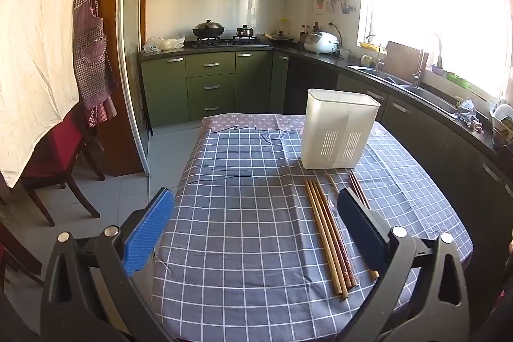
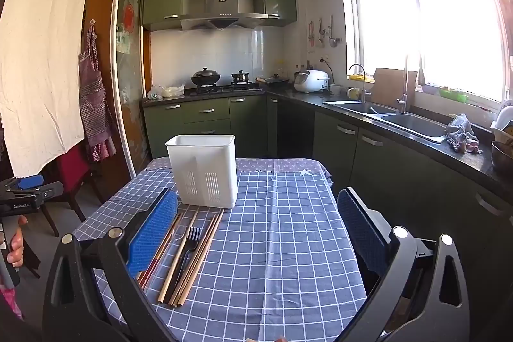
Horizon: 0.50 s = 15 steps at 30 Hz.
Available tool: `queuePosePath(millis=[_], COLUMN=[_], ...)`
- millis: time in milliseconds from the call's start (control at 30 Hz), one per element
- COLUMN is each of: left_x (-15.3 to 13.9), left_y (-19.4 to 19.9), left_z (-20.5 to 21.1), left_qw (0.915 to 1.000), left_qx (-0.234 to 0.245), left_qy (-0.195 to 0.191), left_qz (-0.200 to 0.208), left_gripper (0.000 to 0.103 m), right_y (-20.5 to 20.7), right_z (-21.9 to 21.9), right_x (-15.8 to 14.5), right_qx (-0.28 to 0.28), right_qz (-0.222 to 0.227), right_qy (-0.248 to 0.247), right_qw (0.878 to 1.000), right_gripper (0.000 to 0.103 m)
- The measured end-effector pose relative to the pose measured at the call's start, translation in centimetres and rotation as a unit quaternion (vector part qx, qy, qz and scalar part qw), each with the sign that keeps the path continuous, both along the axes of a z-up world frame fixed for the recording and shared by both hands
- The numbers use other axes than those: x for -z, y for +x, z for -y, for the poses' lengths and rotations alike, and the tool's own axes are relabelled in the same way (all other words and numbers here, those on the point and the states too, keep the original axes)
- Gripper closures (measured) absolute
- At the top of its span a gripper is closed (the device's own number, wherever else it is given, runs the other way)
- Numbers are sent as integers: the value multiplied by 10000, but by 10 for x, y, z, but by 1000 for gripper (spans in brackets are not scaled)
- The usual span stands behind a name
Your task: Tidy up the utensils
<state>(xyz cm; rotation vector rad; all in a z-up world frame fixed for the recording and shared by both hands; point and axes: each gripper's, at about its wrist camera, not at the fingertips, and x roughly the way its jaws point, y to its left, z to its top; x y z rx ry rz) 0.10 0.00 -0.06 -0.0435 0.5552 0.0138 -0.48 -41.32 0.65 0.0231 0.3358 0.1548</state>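
Observation:
A white slotted utensil holder (image 1: 338, 130) stands upright on the checked tablecloth (image 1: 240, 213); it also shows in the right wrist view (image 2: 205, 172). Several wooden chopsticks (image 1: 330, 239) lie in front of it, some hidden behind my left gripper's right finger. In the right wrist view the chopsticks (image 2: 192, 258) lie with a black fork (image 2: 189, 241) and a clear plastic utensil among them. My left gripper (image 1: 256, 213) is open and empty above the table. My right gripper (image 2: 256, 213) is open and empty, right of the utensils. The left gripper also shows in the right wrist view (image 2: 25, 188).
The table's left edge drops to a tiled floor with a red chair (image 1: 54, 156). Green cabinets, a stove (image 1: 224, 40) and a sink counter (image 2: 400, 117) run behind and to the right of the table. An apron (image 1: 91, 53) hangs on the left wall.

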Motion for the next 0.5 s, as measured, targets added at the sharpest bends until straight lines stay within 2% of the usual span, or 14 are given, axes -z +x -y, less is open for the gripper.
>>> queuePosePath(millis=[167,367,500], left_x=[-1,18,8], left_y=[1,0,0], left_z=[-2,-8,-6], left_qw=[10000,10000,10000], left_qx=[4,-17,-54], left_qy=[-52,-37,12], left_qz=[-7,-34,-71], left_gripper=[6,6,6], right_y=[-1,-4,-6], right_z=[0,-2,-1], right_x=[-1,-3,-3], right_qx=[24,18,15], right_qz=[19,28,40], right_qy=[-28,-38,-48], right_qw=[10000,10000,10000], right_gripper=[4,4,4])
